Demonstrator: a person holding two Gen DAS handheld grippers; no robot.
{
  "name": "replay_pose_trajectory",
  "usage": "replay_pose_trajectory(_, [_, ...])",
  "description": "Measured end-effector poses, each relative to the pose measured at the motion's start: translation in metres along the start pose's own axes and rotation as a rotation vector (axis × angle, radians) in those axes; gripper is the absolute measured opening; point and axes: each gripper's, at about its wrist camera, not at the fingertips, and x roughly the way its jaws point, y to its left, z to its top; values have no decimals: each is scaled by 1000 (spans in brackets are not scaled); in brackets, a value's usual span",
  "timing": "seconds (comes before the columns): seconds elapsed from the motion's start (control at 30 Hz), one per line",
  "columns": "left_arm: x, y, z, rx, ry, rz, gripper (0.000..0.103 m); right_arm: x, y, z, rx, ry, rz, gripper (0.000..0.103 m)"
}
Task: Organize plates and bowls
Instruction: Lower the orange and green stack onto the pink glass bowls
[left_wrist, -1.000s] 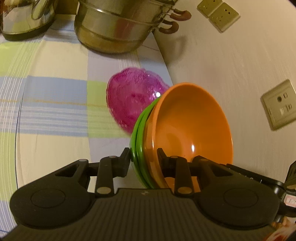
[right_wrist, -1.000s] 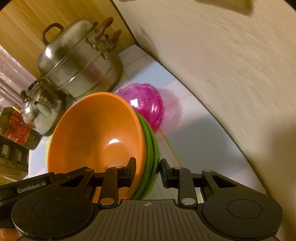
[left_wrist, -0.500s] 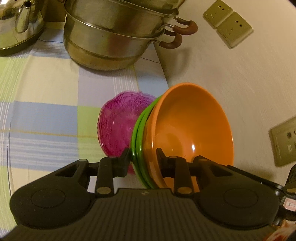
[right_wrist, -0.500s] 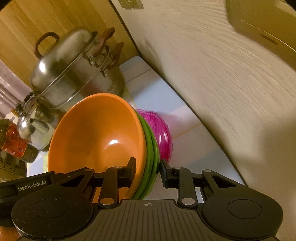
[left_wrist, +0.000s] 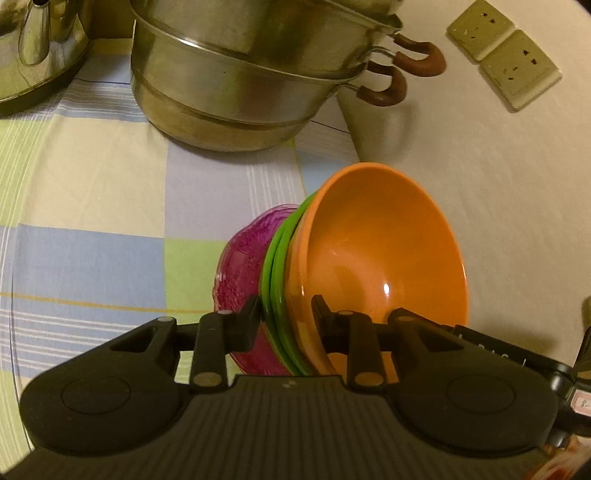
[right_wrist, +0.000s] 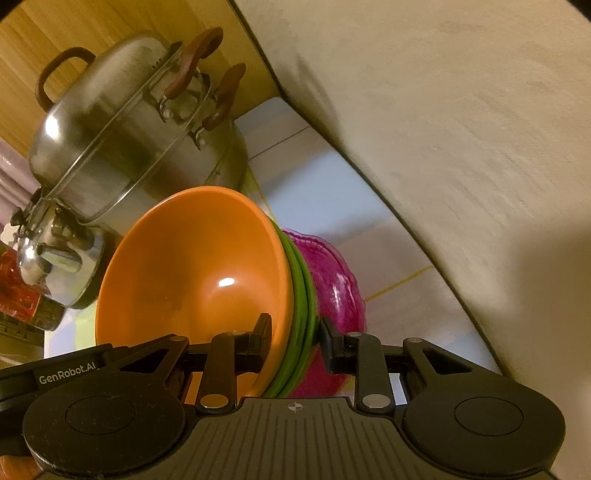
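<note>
2 hand-held tools clamp the same nested stack of bowls from opposite rims above a cloth-covered counter. In the left wrist view, the left tool (left_wrist: 284, 314) has its jaws drawn in narrow on the stack's near rim, 1 finger against the green bowls' outer side and the other inside the orange bowl (left_wrist: 380, 258). In the right wrist view, the right tool (right_wrist: 293, 332) grips the opposite rim the same way, 1 finger inside the orange bowl (right_wrist: 192, 273) and the other outside the green bowls (right_wrist: 304, 295).

The stack is an orange bowl nested in 2 green bowls (left_wrist: 275, 273). Just behind and below it sits a pink patterned glass bowl (left_wrist: 240, 269) on the checked tablecloth (left_wrist: 92, 221); whether the stack touches it cannot be told.

Farther back, a steel steamer pot (left_wrist: 236, 85) with brown handles stands on the cloth, near the pink bowl, with a steel kettle (left_wrist: 33, 48) beyond it to the left. A pale wall (left_wrist: 498, 184) with 2 sockets (left_wrist: 506, 70) runs close along the counter edge beside the stack, leaving open cloth only on the far side from the wall.
</note>
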Motion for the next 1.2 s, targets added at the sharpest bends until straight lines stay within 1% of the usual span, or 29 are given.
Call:
replay_pose_trajectory(0.4, [18,8,1,-12,7,6,26,23,-4,2,3,10,-7,28])
replay_pose_trajectory(0.6, [19,7,0,2,-6,6,25,25,-9,0,11,8,5,28])
replay_pose_trajectory(0.87, [17,9,-1,-12,-17,1,25,24,-8,-1,14,5,3,28])
replay_pose_trajectory(0.9, [16,9,-1,-10,-21,3,28,23,-7,-1,9,5,0,28])
replay_pose_trajectory(1.03, [11,11,-1,-18,-43,17,50,17,-4,0,-10,-12,0,30])
replay_pose_trajectory(1.07, [9,12,-1,-25,-50,21,52,14,-3,0,-16,-23,0,31])
replay_pose_trajectory(1.13, [4,15,-2,-31,-60,21,58,8,-1,1,-25,-39,6,40])
replay_pose_trajectory(1.2, [-2,16,-4,-31,-75,17,61,2,1,1,-33,-51,10,47])
